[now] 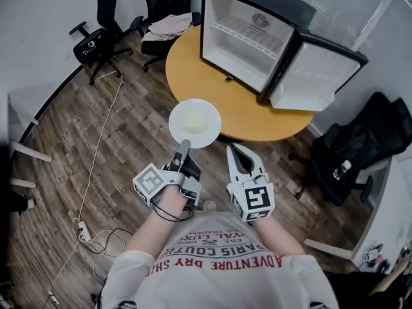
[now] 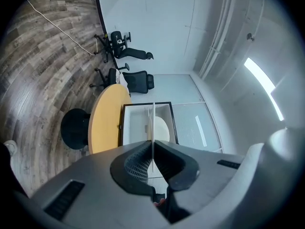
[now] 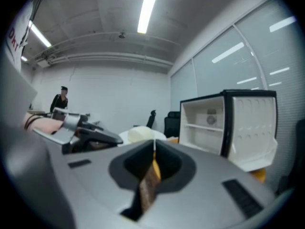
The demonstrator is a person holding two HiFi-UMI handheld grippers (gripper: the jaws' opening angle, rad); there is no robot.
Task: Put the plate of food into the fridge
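Observation:
A white plate (image 1: 209,134) carrying a pale mound of food (image 1: 193,121) hangs in the air just in front of the round wooden table (image 1: 193,69). My left gripper (image 1: 185,145) is shut on the plate's near rim. In the left gripper view the plate (image 2: 152,123) shows edge-on between the pads. The small black fridge (image 1: 248,37) stands on the table, its door (image 1: 315,76) swung wide to the right and its white shelves bare. My right gripper (image 1: 235,150) hovers beside the plate, shut and holding nothing. The right gripper view shows the food (image 3: 138,135) and the fridge (image 3: 224,123).
Black office chairs (image 1: 103,37) stand at the far left; one chair (image 1: 161,11) holds a cloth behind the table. Another black chair (image 1: 351,153) with a bag stands at the right. A cable and power strip (image 1: 80,230) lie on the wood floor.

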